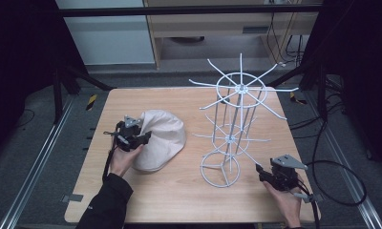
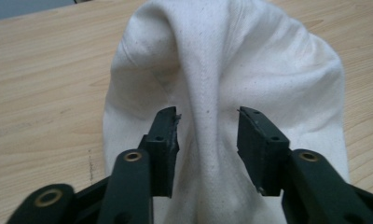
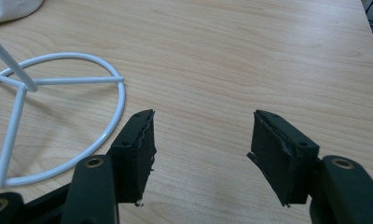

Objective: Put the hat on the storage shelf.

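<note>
A cream cloth hat (image 1: 163, 138) lies rumpled on the left half of the wooden table (image 1: 179, 195). My left gripper (image 1: 143, 138) sits at its near-left edge, held by a hand in a dark sleeve. In the left gripper view the hat (image 2: 268, 60) has a raised fold running between the jaws of the left gripper (image 2: 207, 112); the pads stand close on either side of the fold with no clear squeeze on it. My right gripper (image 1: 259, 168) rests low at the table's front right, and in its own view the right gripper (image 3: 203, 116) is open over bare wood.
A white wire rack (image 1: 232, 124) with radiating spokes stands upright right of centre, its round base ring (image 3: 121, 93) just left of my right gripper. Black frame legs and cables lie on the floor around the table.
</note>
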`<state>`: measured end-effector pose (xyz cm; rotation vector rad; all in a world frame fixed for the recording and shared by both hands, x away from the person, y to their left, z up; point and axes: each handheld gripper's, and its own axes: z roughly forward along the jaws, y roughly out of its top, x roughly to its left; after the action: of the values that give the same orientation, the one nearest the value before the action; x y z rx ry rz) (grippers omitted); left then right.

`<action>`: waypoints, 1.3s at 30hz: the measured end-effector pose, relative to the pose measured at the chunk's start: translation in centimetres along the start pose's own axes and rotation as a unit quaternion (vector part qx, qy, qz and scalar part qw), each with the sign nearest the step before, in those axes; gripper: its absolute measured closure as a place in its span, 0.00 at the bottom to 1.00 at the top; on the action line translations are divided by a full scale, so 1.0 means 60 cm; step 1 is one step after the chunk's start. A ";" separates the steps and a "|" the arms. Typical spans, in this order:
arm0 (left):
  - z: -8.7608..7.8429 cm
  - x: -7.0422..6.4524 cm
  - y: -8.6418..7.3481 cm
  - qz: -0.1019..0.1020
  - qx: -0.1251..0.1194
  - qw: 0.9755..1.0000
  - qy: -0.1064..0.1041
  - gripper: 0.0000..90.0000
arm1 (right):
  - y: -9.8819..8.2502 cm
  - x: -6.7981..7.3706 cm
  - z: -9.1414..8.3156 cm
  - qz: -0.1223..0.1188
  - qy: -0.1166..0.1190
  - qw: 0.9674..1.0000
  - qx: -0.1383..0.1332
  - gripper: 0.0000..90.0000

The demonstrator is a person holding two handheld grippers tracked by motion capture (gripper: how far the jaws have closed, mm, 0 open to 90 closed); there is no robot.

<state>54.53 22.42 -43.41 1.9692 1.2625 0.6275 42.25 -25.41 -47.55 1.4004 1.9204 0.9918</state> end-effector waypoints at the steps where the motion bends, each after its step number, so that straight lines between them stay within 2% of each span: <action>1: 0.001 0.001 0.000 -0.003 0.002 1.000 -0.002 0.68 | 0.000 0.000 0.000 0.000 0.000 1.000 0.000 0.44; 6: 0.002 0.001 -0.001 -0.011 0.006 1.000 -0.010 0.80 | 0.000 0.001 0.001 0.000 0.003 1.000 0.003 0.45; 9: 0.002 0.000 0.000 -0.007 0.011 1.000 -0.003 0.88 | 0.000 0.001 0.002 -0.004 0.001 1.000 0.003 0.45; 10: 0.002 0.000 0.000 -0.008 0.012 1.000 -0.005 0.88 | 0.000 0.001 0.002 -0.004 0.001 1.000 0.003 0.45; 12: 0.001 0.000 0.000 -0.014 0.011 1.000 -0.006 0.95 | 0.000 0.000 0.002 -0.004 0.001 1.000 0.003 0.45; 24: -0.019 0.005 0.004 -0.032 0.000 0.999 -0.027 0.98 | -0.001 0.000 0.000 0.005 0.005 1.000 0.003 0.45; 29: -0.044 0.002 0.012 -0.036 -0.022 0.998 -0.035 0.98 | -0.001 -0.001 0.000 0.002 0.004 1.000 0.002 0.45; 32: -0.071 0.001 0.017 -0.039 -0.054 0.997 -0.038 0.98 | -0.001 -0.001 0.000 0.000 0.003 1.000 0.001 0.45; 33: -0.071 0.001 0.017 -0.039 -0.054 0.997 -0.038 0.98 | -0.001 -0.001 0.000 0.000 0.003 1.000 0.001 0.45; 35: -0.087 0.001 0.019 -0.042 -0.069 0.996 -0.040 0.98 | -0.001 -0.001 -0.001 0.001 0.003 1.000 0.001 0.45; 36: -0.101 0.001 0.021 -0.047 -0.087 0.994 -0.043 0.98 | -0.001 -0.001 -0.002 0.003 0.004 1.000 0.001 0.45; 37: -0.101 0.001 0.021 -0.047 -0.087 0.994 -0.043 0.98 | -0.001 -0.001 -0.002 0.003 0.004 1.000 0.001 0.45; 39: -0.123 -0.001 0.024 -0.049 -0.112 0.991 -0.048 0.98 | -0.001 -0.001 -0.002 0.002 0.004 1.000 0.001 0.45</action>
<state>50.10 24.19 -37.61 1.7230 1.1681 0.5915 42.14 -25.47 -47.52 1.4048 1.9246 0.9995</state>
